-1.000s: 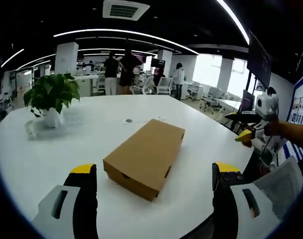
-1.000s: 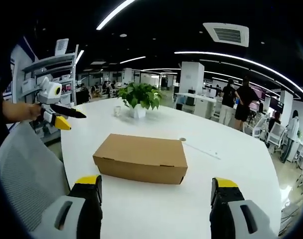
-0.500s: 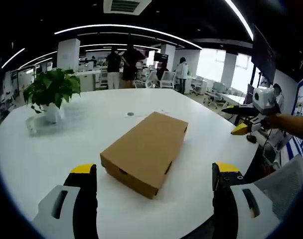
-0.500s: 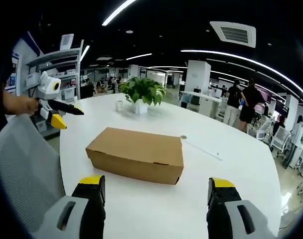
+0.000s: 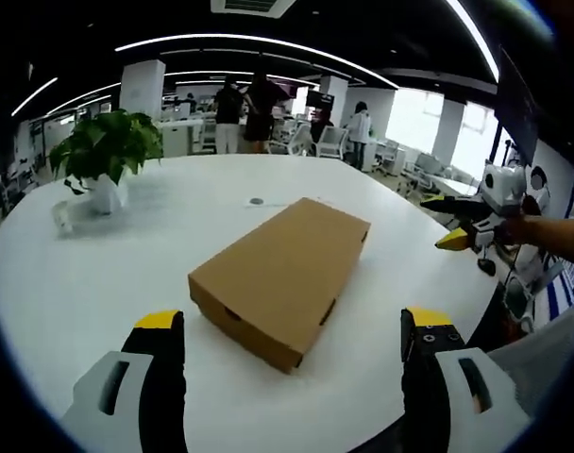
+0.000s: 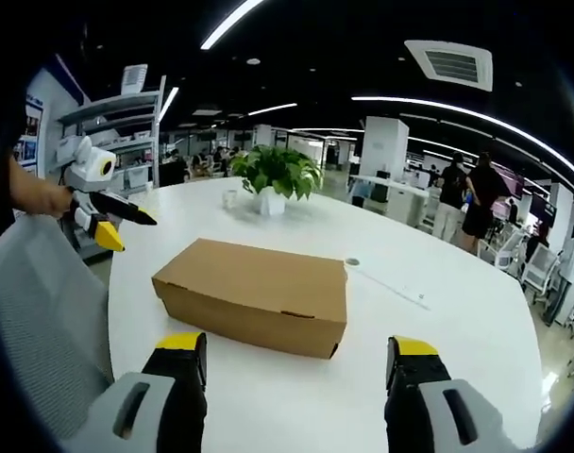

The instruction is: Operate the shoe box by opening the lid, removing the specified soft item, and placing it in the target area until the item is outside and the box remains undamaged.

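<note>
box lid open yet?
No, the shoe box sits closed on the white table, lid flat, both grippers clear of it.

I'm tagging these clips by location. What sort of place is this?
Most likely an open-plan office: a large white table holding a potted plant, swivel chairs and desks behind, people standing, and strip ceiling lights.

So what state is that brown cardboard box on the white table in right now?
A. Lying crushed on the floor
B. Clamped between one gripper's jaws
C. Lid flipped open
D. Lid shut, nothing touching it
D: the shoe box sits flat on the table with its lid closed, and the left gripper and right gripper hover short of it with jaws spread apart.
</note>
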`<state>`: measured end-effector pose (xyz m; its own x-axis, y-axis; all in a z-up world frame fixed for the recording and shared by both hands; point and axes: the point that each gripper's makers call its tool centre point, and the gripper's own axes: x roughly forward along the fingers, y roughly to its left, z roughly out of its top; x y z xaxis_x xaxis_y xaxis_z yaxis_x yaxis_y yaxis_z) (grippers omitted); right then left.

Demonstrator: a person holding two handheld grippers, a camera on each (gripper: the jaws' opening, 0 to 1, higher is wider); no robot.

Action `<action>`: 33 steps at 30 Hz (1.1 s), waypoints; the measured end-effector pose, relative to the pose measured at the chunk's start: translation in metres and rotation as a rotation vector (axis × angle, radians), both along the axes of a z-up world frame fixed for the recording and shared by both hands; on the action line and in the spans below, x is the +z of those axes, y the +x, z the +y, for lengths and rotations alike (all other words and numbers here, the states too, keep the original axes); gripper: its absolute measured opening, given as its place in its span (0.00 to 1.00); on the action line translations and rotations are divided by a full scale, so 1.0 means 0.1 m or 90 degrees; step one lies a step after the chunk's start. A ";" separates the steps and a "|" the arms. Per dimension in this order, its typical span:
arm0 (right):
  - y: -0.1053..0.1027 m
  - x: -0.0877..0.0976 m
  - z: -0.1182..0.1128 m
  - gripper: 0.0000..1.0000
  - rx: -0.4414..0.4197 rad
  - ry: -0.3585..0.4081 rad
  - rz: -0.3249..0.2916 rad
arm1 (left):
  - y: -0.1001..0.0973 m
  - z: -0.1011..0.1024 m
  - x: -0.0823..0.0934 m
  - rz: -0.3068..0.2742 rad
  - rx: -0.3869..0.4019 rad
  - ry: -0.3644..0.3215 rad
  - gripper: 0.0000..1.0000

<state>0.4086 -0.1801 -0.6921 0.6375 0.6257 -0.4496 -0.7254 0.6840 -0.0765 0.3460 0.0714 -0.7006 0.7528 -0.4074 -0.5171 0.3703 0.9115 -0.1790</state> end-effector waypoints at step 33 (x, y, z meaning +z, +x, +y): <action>0.28 -0.40 0.06 0.73 0.050 -0.052 0.028 | 0.08 -0.12 -0.53 0.037 0.081 -0.014 0.95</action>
<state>0.4368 -0.1742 -0.7318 0.5668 0.6332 -0.5270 -0.7803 0.6179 -0.0966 0.3541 0.0592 -0.7540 0.7680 -0.3225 -0.5533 0.2405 0.9460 -0.2175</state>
